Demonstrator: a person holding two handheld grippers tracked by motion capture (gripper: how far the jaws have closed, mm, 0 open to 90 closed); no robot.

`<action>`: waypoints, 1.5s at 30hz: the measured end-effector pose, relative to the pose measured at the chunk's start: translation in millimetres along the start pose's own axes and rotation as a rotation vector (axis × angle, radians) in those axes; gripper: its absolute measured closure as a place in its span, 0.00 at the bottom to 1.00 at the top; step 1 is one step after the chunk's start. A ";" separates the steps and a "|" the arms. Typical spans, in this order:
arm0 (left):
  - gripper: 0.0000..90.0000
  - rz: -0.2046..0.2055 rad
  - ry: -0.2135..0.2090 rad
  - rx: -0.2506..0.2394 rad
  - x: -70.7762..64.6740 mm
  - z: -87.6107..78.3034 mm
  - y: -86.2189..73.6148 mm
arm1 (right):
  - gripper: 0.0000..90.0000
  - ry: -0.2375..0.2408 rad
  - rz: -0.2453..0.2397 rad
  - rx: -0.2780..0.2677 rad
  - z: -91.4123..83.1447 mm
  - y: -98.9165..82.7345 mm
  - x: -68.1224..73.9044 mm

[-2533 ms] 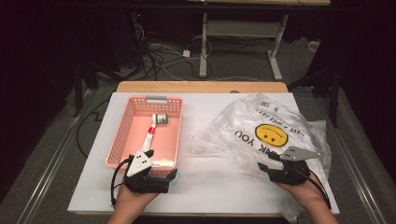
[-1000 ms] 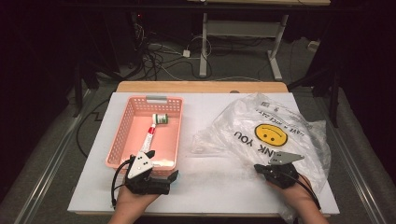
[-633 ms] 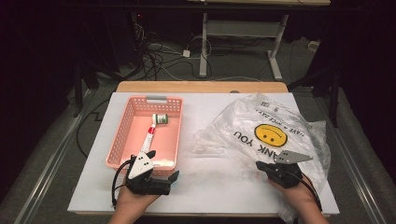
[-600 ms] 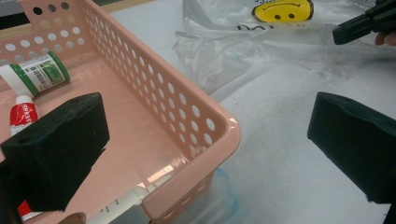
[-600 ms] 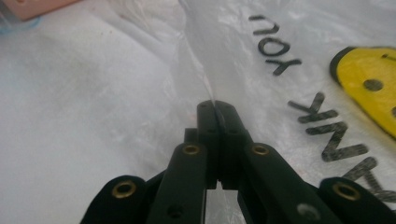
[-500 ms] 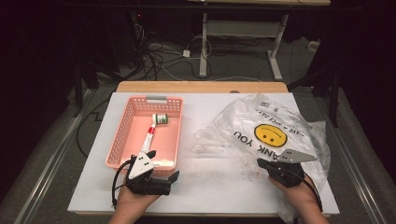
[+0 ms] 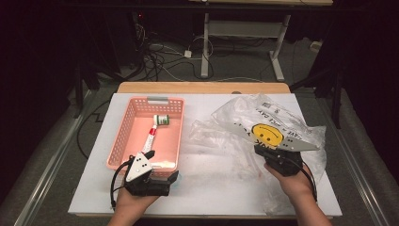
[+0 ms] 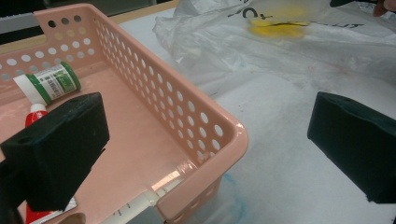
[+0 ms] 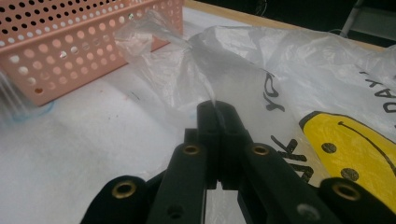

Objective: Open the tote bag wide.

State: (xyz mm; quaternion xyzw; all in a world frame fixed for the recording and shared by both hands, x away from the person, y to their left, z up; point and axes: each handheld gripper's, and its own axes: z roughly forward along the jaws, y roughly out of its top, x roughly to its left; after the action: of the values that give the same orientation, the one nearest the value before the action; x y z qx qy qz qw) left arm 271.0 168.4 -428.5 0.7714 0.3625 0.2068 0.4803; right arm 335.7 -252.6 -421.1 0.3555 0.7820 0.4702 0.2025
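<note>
A clear plastic bag (image 7: 282, 120) printed with a yellow smiley face lies crumpled on the right of the white table (image 7: 216, 183). My right gripper (image 7: 261, 151) is shut on the bag's near edge and holds that edge off the table. In the right gripper view the closed jaws of the right gripper (image 9: 217, 112) pinch the bag (image 9: 280, 70). The left gripper (image 7: 157, 170) rests at the near right corner of a pink basket (image 7: 123, 136). Seen along its own jaws, the left gripper (image 8: 205, 140) stands open, one jaw inside the basket (image 8: 187, 93), one outside. A red-and-white tube (image 7: 149, 139) and a green-labelled bottle (image 7: 162, 119) lie inside.
A wooden strip (image 7: 202, 87) runs along the table's far edge. Beyond it are a dark floor, cables (image 7: 164, 52) and a desk frame (image 7: 244, 37). Bare table top lies between the basket and the bag.
My right gripper has risen, still shut on the bag's edge, and the smiley part of the bag has lifted with it. The left gripper and the basket have stayed put.
</note>
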 end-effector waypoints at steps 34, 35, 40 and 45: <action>0.00 -0.084 0.084 -0.007 27.1 -23.7 -14.3 | 1.00 0.044 -0.023 -0.182 -8.1 17.0 1.7; 0.00 -0.088 0.086 -0.007 28.0 -23.8 -14.3 | 1.00 0.042 -0.026 -0.186 -9.0 17.8 1.5; 0.00 -0.102 0.097 0.001 33.2 -25.2 -14.2 | 1.00 0.036 -0.014 -0.215 -14.5 21.9 1.0; 0.00 -0.124 0.112 0.003 38.5 -28.5 -13.0 | 1.00 0.031 -0.019 -0.237 -18.6 25.9 0.8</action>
State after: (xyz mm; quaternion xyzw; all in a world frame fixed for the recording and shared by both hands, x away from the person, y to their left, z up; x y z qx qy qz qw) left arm 272.3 218.0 -428.3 0.7354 0.4363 0.2189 0.4701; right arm 332.5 -255.1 -389.5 0.3143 0.7272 0.5629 0.2356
